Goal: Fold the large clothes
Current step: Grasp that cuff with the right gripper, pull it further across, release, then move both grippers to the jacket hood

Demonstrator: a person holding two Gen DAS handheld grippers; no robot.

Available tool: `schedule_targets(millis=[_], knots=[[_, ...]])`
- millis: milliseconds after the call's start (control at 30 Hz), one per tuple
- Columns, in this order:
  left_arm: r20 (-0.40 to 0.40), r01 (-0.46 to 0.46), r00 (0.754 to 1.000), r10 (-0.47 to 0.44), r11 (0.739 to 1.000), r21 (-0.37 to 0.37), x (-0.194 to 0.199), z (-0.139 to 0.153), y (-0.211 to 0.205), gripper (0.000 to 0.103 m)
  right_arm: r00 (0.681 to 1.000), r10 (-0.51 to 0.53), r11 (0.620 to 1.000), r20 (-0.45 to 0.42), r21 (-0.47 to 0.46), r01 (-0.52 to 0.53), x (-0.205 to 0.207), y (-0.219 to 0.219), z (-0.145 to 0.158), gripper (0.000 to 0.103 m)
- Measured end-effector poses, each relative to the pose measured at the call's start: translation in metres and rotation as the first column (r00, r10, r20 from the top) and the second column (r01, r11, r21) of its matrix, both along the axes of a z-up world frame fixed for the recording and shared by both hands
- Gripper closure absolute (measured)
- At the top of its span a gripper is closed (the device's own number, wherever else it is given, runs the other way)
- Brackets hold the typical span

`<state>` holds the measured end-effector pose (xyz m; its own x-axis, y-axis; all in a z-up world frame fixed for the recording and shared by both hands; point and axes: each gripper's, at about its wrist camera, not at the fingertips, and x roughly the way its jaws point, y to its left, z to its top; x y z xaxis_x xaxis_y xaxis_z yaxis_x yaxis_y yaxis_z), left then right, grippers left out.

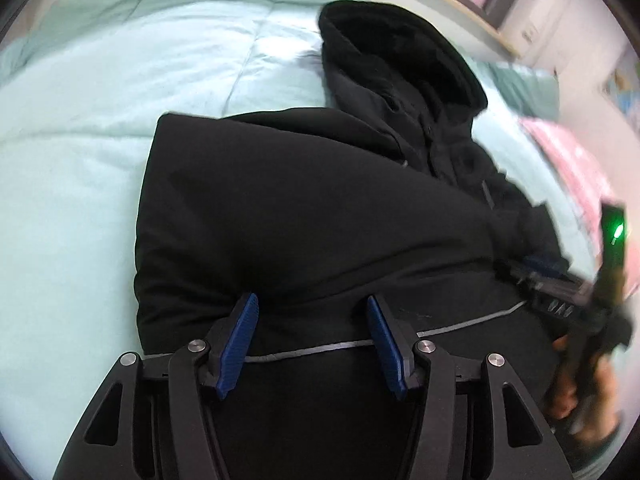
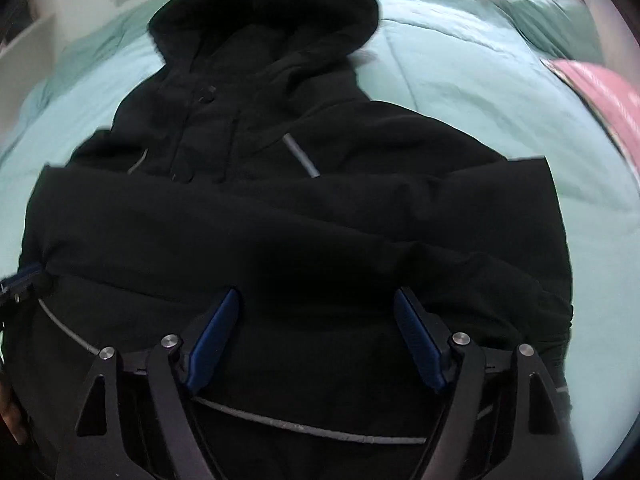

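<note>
A: How far along?

B: I see the black hooded jacket point(image 2: 296, 208) on the mint-green bed point(image 1: 80, 152), sleeves crossed over the chest; the bottom half looks unfolded.

A: Tools?

B: My left tool point(image 1: 312, 320) and right tool point(image 2: 316, 320) are both spread, gripping nothing. Pink bedding point(image 2: 600, 96) lies alongside.

Jacket point(image 2: 280, 208) flat on bed point(image 2: 460, 92), sleeves across, hood point(image 2: 264, 12) farthest.
</note>
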<state>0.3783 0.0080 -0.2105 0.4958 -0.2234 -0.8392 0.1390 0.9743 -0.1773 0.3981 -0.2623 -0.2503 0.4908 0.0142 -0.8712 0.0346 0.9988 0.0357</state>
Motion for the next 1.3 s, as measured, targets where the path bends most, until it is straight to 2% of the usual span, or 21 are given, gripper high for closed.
schedule_targets(millis=[33, 100, 167, 233, 333, 433, 500, 600, 633, 667, 700, 733, 767, 800, 867, 933, 1000, 1100, 1233, 1300], knots=[[0.013, 0.003, 1.000, -0.004, 0.999, 0.032, -0.003, 0.002, -0.005, 0.045, 1.000, -0.001, 1.000, -0.001, 0.002, 0.001, -0.001, 0.000, 0.000, 0.023], [0.023, -0.002, 1.000, 0.001, 0.999, 0.038, -0.011, 0.014, -0.006, 0.045, 1.000, 0.008, 1.000, -0.008, -0.003, -0.008, -0.004, -0.001, 0.005, 0.024], [0.043, 0.023, 0.999, -0.022, 0.999, -0.029, -0.025, 0.030, -0.002, 0.045, 1.000, 0.020, 1.000, -0.005, 0.020, -0.019, -0.015, -0.008, 0.021, 0.030], [0.077, 0.057, 0.996, -0.049, 0.993, -0.101, -0.048, 0.051, 0.005, 0.045, 0.999, 0.026, 0.998, 0.042, 0.064, -0.029, -0.040, -0.019, 0.044, 0.030], [0.119, 0.048, 0.992, -0.034, 0.993, -0.112, -0.069, 0.077, 0.011, 0.045, 0.990, 0.037, 0.998, 0.133, 0.040, -0.043, -0.079, -0.032, 0.080, 0.030], [0.112, 0.009, 0.994, 0.000, 0.996, -0.083, -0.074, 0.082, 0.012, 0.045, 0.988, 0.034, 0.999, 0.153, 0.004, -0.035, -0.098, -0.043, 0.096, 0.030], [0.070, -0.015, 0.997, 0.019, 0.998, -0.062, -0.069, 0.068, 0.012, 0.044, 0.990, 0.033, 0.999, 0.138, 0.006, -0.035, -0.099, -0.045, 0.089, 0.030], [-0.062, -0.090, 0.994, 0.091, 0.996, 0.022, -0.050, 0.015, 0.023, 0.045, 0.995, 0.025, 0.999, 0.099, -0.024, -0.023, -0.087, -0.045, 0.060, 0.030], [-0.074, -0.094, 0.993, 0.094, 0.995, -0.008, -0.046, 0.000, 0.028, 0.045, 0.998, 0.019, 0.998, 0.058, -0.060, -0.016, -0.083, -0.048, 0.042, 0.030], [-0.054, -0.096, 0.994, 0.093, 0.994, -0.047, -0.047, -0.004, 0.032, 0.044, 0.999, 0.022, 0.996, 0.032, -0.082, -0.020, -0.078, -0.046, 0.027, 0.030], [-0.030, -0.089, 0.996, 0.087, 0.993, -0.077, -0.051, -0.003, 0.036, 0.044, 0.999, 0.030, 0.995, 0.019, -0.091, -0.028, -0.077, -0.048, 0.013, 0.025], [-0.020, -0.083, 0.996, 0.082, 0.992, -0.091, -0.054, -0.001, 0.038, 0.044, 0.999, 0.030, 0.997, 0.017, -0.078, -0.029, -0.076, -0.052, 0.003, 0.024], [-0.010, -0.080, 0.997, 0.079, 0.992, -0.102, -0.056, 0.000, 0.039, 0.044, 1.000, 0.016, 1.000, 0.025, -0.014, -0.016, -0.075, -0.061, -0.003, 0.024], [0.008, -0.074, 0.997, 0.075, 0.990, -0.117, -0.061, 0.000, 0.041, 0.044, 1.000, 0.001, 0.999, 0.031, 0.049, -0.003, -0.075, -0.071, -0.004, 0.024], [0.027, -0.067, 0.997, 0.071, 0.988, -0.139, -0.066, 0.000, 0.045, 0.044, 0.999, -0.003, 0.995, 0.043, 0.095, -0.001, -0.077, -0.078, -0.003, 0.024], [0.022, -0.075, 0.997, 0.080, 0.982, -0.175, -0.065, 0.003, 0.051, 0.044, 0.997, -0.002, 0.996, 0.074, 0.089, -0.005, -0.083, -0.078, -0.001, 0.024], [0.011, -0.082, 0.996, 0.086, 0.974, -0.209, -0.066, 0.013, 0.058, 0.044, 0.997, 0.005, 0.998, 0.077, 0.069, -0.011, -0.086, -0.074, 0.001, 0.024], [0.007, -0.080, 0.996, 0.084, 0.969, -0.234, -0.066, 0.044, 0.074, 0.044, 0.999, 0.004, 0.997, 0.040, 0.073, -0.007, -0.087, -0.074, 0.012, 0.024], [0.044, -0.036, 0.998, 0.049, 0.967, -0.254, -0.058, 0.113, 0.079, 0.044, 1.000, -0.008, 0.996, 0.023, 0.085, 0.006, -0.096, -0.074, 0.058, 0.025], [0.064, -0.003, 0.998, 0.019, 0.971, -0.241, -0.048, 0.155, 0.075, 0.044, 0.999, -0.012, 0.995, 0.048, 0.098, 0.008, -0.097, -0.073, 0.099, 0.025]])
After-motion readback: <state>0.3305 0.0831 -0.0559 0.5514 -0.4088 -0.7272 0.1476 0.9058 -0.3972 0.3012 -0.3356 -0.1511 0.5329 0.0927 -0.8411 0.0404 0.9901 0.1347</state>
